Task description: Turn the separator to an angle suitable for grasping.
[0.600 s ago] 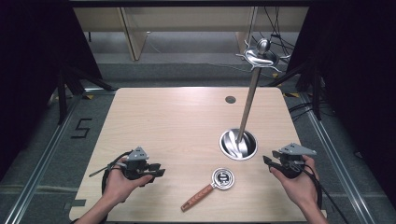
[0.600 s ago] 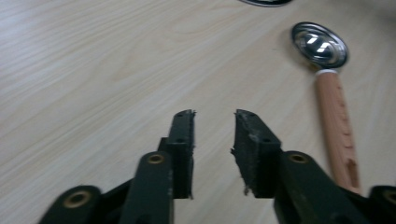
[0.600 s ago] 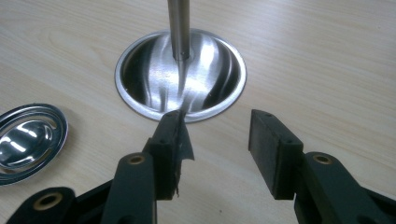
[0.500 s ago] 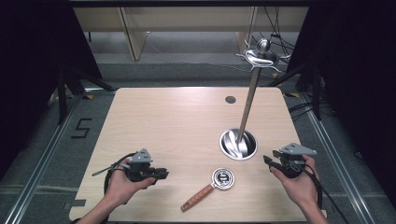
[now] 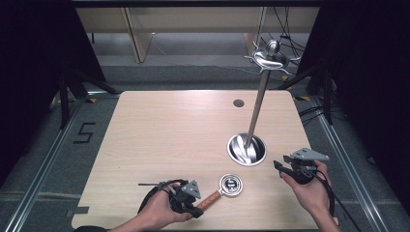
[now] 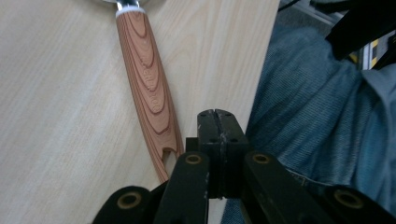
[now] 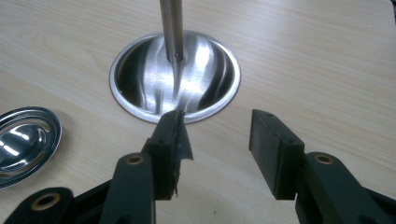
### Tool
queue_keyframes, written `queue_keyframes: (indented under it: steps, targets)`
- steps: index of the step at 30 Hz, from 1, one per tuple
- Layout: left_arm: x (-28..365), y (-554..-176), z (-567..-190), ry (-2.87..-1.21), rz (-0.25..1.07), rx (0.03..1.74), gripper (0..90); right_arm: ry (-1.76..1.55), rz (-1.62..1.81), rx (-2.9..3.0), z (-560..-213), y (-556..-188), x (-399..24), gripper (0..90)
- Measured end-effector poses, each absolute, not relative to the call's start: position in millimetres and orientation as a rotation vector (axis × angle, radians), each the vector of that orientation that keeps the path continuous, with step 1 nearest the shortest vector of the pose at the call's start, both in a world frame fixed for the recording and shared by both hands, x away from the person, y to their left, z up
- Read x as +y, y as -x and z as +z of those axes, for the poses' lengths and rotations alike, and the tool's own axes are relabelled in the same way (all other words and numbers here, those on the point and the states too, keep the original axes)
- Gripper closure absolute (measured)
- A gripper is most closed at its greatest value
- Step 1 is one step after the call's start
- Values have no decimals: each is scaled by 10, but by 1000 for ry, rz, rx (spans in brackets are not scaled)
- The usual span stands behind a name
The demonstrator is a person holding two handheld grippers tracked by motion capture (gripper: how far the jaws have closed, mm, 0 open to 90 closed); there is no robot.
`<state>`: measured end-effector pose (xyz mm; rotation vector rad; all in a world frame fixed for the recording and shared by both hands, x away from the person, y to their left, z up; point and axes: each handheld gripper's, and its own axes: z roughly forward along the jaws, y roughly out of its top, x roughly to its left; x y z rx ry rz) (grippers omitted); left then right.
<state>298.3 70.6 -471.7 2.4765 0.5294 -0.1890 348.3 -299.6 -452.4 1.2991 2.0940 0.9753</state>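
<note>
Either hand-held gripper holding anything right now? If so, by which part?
Nothing held. The left hand-held gripper is shut and empty beside the wooden handle of the strainer. The right hand-held gripper is open over bare table.

One strainer (image 5: pixel 231 185), one stand (image 5: pixel 247 149), one table (image 5: pixel 174 135).
Two hands hold two grippers: left (image 5: pixel 197 211), right (image 5: pixel 277 166).
</note>
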Motion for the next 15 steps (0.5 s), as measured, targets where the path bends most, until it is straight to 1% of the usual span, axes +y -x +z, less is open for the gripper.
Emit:
queue_keyframes:
  steps: [4, 5, 6, 9, 10, 13, 15]
  targets:
    - [640, -3008, -4780, -2526, -188, 536, 893, -1313, 977, 2098, -4519, -3480, -2986, 550]
    - [631, -3023, -4784, -2547, -185, 517, 893, -1393, 986, 2096, -4513, -3452, -2950, 551]
    - [612, -3019, -4794, -2543, -192, 527, 893, -1342, 978, 2101, -4517, -3472, -2972, 550]
    - [565, -3020, -4833, -2561, -191, 523, 893, -1377, 985, 2100, -4514, -3457, -2952, 550]
    - [560, -3050, -4843, -2613, -175, 477, 893, -1372, 983, 2101, -4514, -3457, -2954, 550]
    - [548, -3067, -4876, -2618, -179, 505, 893, -1359, 984, 2098, -4515, -3458, -2957, 549]
    - [549, -3087, -4885, -2636, -174, 488, 893, -1370, 985, 2092, -4516, -3457, -2951, 549]
